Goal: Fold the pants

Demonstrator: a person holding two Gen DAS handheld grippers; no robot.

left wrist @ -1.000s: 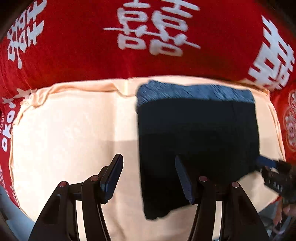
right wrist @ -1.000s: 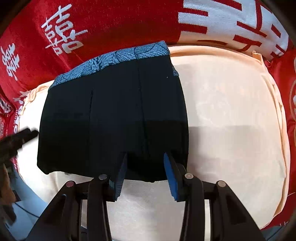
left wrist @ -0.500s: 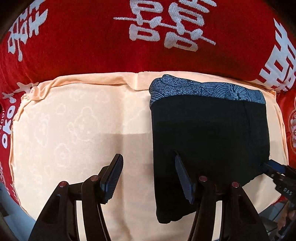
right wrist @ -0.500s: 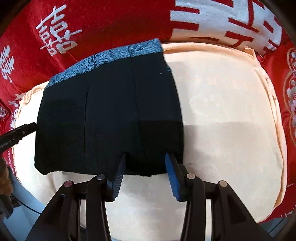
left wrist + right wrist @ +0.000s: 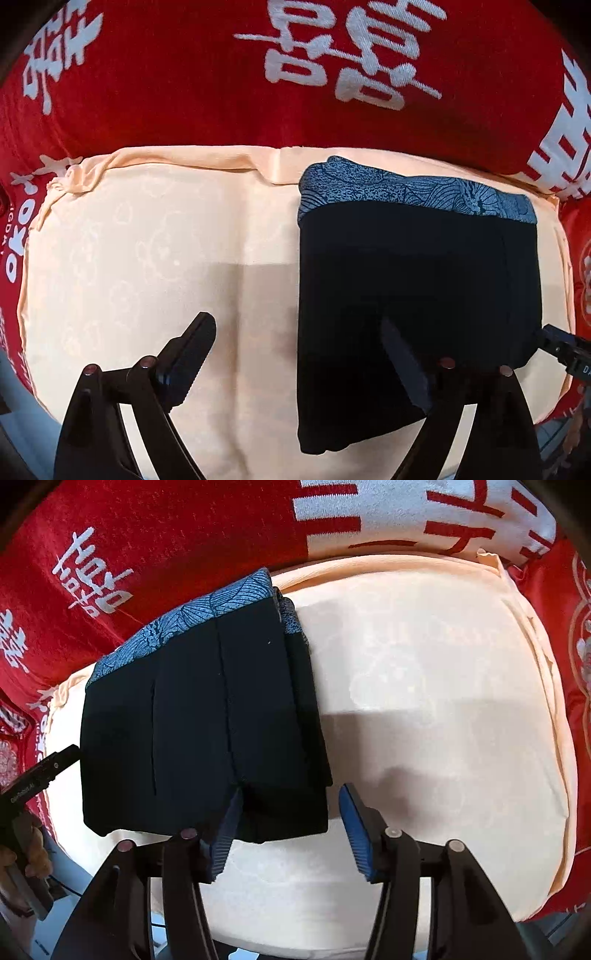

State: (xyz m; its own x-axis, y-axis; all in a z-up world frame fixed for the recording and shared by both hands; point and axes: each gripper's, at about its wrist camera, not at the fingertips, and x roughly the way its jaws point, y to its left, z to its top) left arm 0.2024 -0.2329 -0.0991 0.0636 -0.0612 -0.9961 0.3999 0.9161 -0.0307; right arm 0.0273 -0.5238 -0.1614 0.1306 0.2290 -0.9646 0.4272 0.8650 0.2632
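The black pants (image 5: 413, 288) lie folded into a compact rectangle on the peach cushion (image 5: 147, 258), their blue patterned waistband (image 5: 413, 192) at the far edge. My left gripper (image 5: 295, 354) is open and empty, held above the pants' left edge. In the right wrist view the pants (image 5: 199, 723) lie at the left of the cushion (image 5: 443, 701). My right gripper (image 5: 290, 830) is open and empty at the pants' near right corner. The right gripper's tip shows in the left wrist view (image 5: 561, 350), and the left gripper's tip in the right wrist view (image 5: 55, 764).
A red blanket with white characters (image 5: 258, 92) lies beyond the cushion and wraps round its sides (image 5: 129, 554). The cushion's right half (image 5: 461, 757) holds nothing but a shadow.
Both grippers have drawn back a little from the pants. The right gripper's jaws have spread wider. The folded pants have stayed in place.
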